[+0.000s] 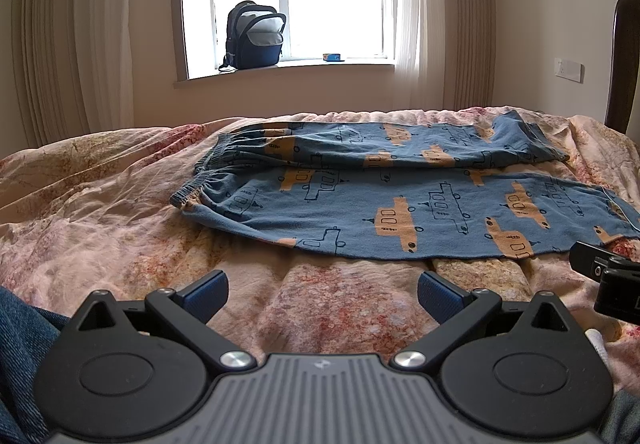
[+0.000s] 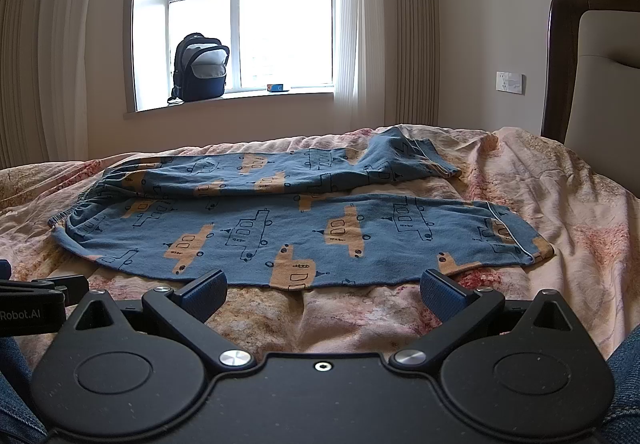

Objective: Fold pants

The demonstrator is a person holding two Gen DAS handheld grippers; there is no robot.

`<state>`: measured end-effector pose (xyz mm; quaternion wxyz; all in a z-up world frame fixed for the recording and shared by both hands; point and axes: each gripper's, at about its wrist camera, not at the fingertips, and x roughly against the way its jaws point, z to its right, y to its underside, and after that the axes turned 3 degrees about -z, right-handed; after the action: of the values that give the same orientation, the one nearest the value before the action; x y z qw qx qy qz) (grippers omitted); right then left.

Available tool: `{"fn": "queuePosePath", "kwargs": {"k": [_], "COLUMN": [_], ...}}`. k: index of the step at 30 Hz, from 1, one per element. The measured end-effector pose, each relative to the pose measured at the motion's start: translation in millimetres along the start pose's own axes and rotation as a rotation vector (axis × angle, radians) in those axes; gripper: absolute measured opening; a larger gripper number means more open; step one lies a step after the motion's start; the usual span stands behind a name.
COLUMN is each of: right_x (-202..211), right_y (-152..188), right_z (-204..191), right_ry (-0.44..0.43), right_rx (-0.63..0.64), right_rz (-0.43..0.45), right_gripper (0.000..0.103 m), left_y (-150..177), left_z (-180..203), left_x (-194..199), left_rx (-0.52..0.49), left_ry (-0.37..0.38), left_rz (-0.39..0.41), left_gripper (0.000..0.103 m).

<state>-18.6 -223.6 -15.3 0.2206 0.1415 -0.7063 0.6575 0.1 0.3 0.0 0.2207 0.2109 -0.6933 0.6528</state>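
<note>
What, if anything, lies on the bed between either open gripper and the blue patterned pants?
Nothing visible does. Only bare quilt separates the left gripper from the pants, and the same holds for the right gripper. Both are open and empty.

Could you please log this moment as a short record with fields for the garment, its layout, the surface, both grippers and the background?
garment: blue pants with orange vehicle print
layout: spread flat, unfolded, legs side by side, waistband left, cuffs right
surface: floral bedspread
left gripper: open, empty, short of the pants
right gripper: open, empty, at near leg's edge
background: backpack on windowsill
</note>
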Motion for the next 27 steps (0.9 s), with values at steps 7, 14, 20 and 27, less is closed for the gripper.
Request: {"fn": "queuePosePath", "kwargs": {"k": [7,14,20,27], "right_x": [0.1,0.0,-0.1,0.0], "right_y": [0.0,0.0,0.1,-0.1], "right_z": [0.1,0.0,0.0,0.1], "right_ry": [0.0,0.0,0.0,-0.001], "right_rx": [0.0,0.0,0.0,0.0], "right_rz": [0.0,-0.001,-0.001,-0.001], "right_gripper": [0.103,0.103,0.103,0.103], "left_y": [-0.1,-0.1,-0.1,4.7], "left_z": [-0.1,-0.1,-0.1,-0.1], "left_x": [-0.1,-0.1,-0.1,-3.4], "left_rx": [-0.001,-0.001,0.0,0.001], "left_ry": [0.0,0.0,0.0,0.001], "left_rz": [0.0,0.0,-0.001,-0.006], "left_gripper": [0.103,0.103,0.103,0.103]}}
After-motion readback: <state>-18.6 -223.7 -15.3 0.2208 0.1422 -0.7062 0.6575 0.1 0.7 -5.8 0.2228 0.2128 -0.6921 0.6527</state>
